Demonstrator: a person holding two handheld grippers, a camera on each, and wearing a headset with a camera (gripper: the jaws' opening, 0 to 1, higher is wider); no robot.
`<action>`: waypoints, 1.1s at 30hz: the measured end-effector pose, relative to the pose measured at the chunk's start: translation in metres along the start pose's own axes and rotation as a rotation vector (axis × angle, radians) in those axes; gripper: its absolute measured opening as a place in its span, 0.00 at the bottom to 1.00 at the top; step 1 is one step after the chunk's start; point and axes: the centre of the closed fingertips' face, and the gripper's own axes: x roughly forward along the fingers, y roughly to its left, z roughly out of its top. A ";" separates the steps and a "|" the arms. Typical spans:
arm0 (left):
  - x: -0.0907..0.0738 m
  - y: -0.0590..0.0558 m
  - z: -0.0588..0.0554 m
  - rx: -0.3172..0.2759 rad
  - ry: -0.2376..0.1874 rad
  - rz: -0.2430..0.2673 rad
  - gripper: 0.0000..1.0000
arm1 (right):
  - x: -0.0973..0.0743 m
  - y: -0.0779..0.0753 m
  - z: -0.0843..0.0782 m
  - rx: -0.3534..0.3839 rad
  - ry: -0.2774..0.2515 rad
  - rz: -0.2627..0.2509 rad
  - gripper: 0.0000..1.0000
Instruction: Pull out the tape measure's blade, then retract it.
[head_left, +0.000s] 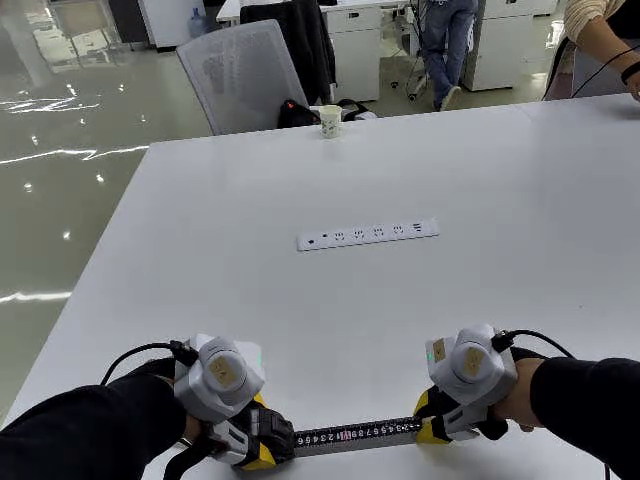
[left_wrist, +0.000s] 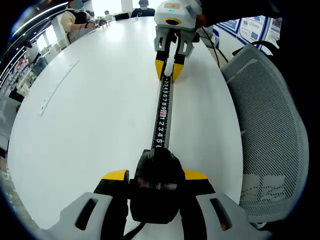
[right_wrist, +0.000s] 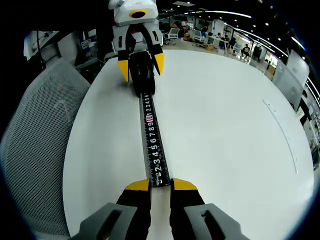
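Down at the near edge in the head view, two dark sleeves (head_left: 85, 425) come in over the white surface (head_left: 500, 260), each hand carrying a gripper. The left gripper (head_left: 262, 447) has its fingers clamped round the black tape measure (head_left: 275, 432), which rests on the surface. From it the blade (head_left: 360, 434) runs flat across to the right gripper (head_left: 430, 427), whose fingers pinch its far end. Further out, mid-surface, lies a white power strip (head_left: 368, 234). A paper cup (head_left: 330, 121) stands at the far edge, with a grey mesh chair (head_left: 245, 75) behind it.

From the left gripper view, the yellow-tipped fingers close on either side of the tape measure. The numbered blade stretches straight ahead along the surface to the right gripper, which is clamped on its tip. A second chair (left_wrist: 270, 130) sits off to the right of that view, beside the surface's edge.

From the right gripper view, the fingers are closed on the blade's end. The numbers count up away from them until the blade vanishes into the tape measure held in the left gripper.
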 end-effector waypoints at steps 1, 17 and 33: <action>0.000 0.000 0.000 0.000 0.000 0.000 0.35 | 0.000 0.000 0.000 0.000 0.000 0.000 0.10; -0.001 -0.001 0.000 0.000 -0.001 0.000 0.35 | -0.005 -0.001 -0.006 0.005 0.006 -0.006 0.10; 0.000 0.000 0.000 -0.003 -0.003 -0.003 0.35 | -0.008 -0.004 -0.011 0.012 0.009 -0.008 0.10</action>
